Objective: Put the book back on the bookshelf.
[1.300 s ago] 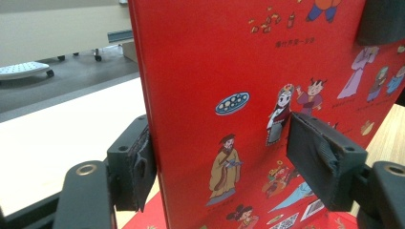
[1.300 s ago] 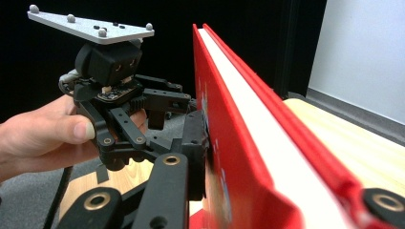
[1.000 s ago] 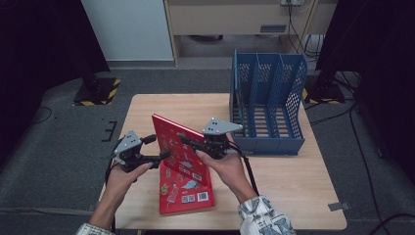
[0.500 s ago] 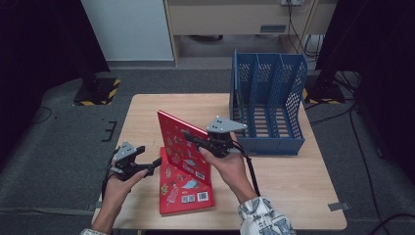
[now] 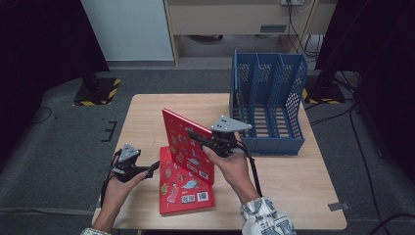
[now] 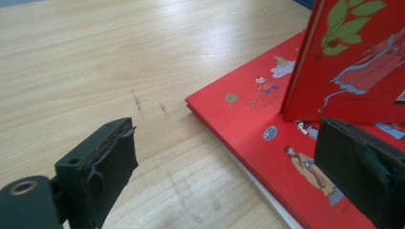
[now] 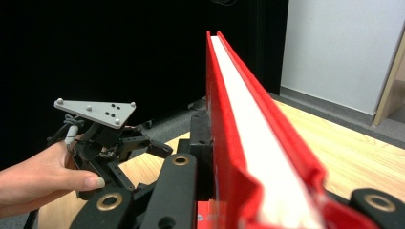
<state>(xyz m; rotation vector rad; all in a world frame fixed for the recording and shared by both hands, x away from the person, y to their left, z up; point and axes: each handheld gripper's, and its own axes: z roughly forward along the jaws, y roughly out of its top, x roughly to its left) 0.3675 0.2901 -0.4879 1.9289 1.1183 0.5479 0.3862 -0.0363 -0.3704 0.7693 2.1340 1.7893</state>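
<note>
A red picture book [image 5: 188, 144] stands tilted on its lower edge, and my right gripper [image 5: 195, 137] is shut on its upper right side. In the right gripper view that book [image 7: 248, 143] runs edge-on between the jaws. A second red book [image 5: 183, 193] lies flat on the table under it. My left gripper [image 5: 151, 169] hovers low by the flat book's left edge. Its jaws have just been opening and stand open. In the left gripper view, bare wood and the flat book's [image 6: 248, 119] corner show between the jaws, untouched.
A blue three-slot file rack [image 5: 266, 98] stands at the back right of the wooden table [image 5: 293, 196], just behind my right hand. The table's left edge is close to my left hand. Dark floor surrounds the table.
My left gripper has drawn away from the raised book, left and down toward the table, with its jaws wider. The right gripper has tipped the book more upright, uncovering the flat book.
</note>
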